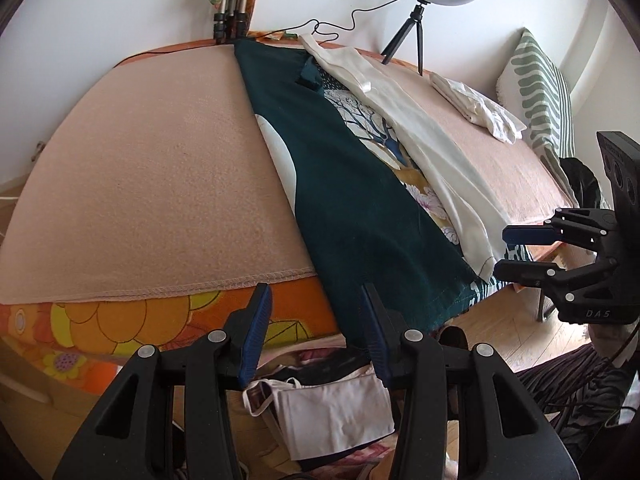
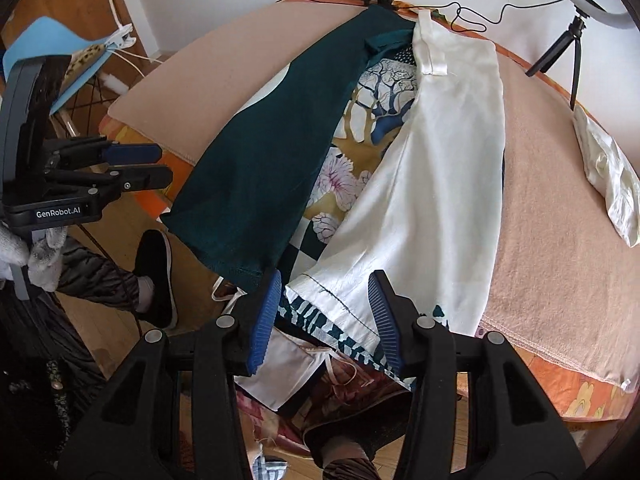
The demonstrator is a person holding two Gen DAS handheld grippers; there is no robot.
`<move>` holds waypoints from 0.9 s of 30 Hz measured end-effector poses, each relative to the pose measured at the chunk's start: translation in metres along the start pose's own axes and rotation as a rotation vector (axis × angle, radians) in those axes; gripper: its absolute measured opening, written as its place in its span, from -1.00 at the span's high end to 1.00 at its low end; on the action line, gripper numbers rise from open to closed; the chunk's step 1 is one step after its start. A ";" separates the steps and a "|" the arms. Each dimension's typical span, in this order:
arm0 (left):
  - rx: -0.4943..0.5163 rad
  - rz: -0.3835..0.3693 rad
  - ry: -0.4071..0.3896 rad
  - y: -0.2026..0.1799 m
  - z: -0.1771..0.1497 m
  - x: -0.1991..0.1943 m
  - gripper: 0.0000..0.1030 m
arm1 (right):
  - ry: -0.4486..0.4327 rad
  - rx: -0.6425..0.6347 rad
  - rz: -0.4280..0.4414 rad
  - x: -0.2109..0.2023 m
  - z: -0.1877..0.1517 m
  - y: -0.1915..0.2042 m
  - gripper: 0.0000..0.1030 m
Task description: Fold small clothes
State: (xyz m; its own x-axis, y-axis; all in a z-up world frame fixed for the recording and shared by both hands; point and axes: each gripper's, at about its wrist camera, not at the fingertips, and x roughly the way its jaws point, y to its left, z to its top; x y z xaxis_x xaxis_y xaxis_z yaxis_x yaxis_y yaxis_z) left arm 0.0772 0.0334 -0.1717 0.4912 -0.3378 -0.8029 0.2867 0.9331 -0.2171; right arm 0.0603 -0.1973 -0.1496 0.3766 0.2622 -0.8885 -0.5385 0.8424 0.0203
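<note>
A long garment lies across the bed, with a dark green part [image 1: 344,184] [image 2: 256,168], a floral printed middle [image 1: 384,136] [image 2: 360,136] and a cream white part [image 1: 440,152] [image 2: 436,184]. Its lower hem hangs over the bed's near edge. My left gripper [image 1: 316,324] is open and empty just before the green hem; it also shows in the right wrist view [image 2: 154,166]. My right gripper [image 2: 324,316] is open and empty at the white hem; it also shows in the left wrist view [image 1: 506,252].
A peach blanket [image 1: 152,168] covers the bed over an orange floral sheet [image 1: 120,328]. A folded white cloth [image 1: 476,106] [image 2: 612,176] and a striped pillow [image 1: 540,92] lie at the right. A ring light tripod [image 1: 416,32] stands at the back. Bags and clothes [image 1: 332,412] lie on the floor.
</note>
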 end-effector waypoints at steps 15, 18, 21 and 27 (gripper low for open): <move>-0.058 -0.042 0.051 0.016 -0.007 0.003 0.16 | 0.001 -0.050 0.034 -0.004 -0.014 0.020 0.86; -0.098 -0.094 0.076 0.019 -0.006 0.005 0.16 | -0.052 0.057 0.043 -0.029 -0.021 -0.007 0.49; -0.116 -0.130 0.095 0.017 -0.004 0.007 0.16 | -0.067 0.170 -0.002 -0.047 -0.035 -0.045 0.29; -0.101 -0.158 0.117 0.005 -0.003 0.010 0.15 | -0.011 0.361 0.053 -0.039 -0.063 -0.102 0.29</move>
State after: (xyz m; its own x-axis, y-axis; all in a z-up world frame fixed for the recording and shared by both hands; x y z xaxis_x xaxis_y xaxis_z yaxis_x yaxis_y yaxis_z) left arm 0.0813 0.0350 -0.1821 0.3463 -0.4698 -0.8120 0.2660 0.8792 -0.3952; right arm 0.0530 -0.3234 -0.1462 0.3646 0.3136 -0.8768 -0.2572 0.9389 0.2288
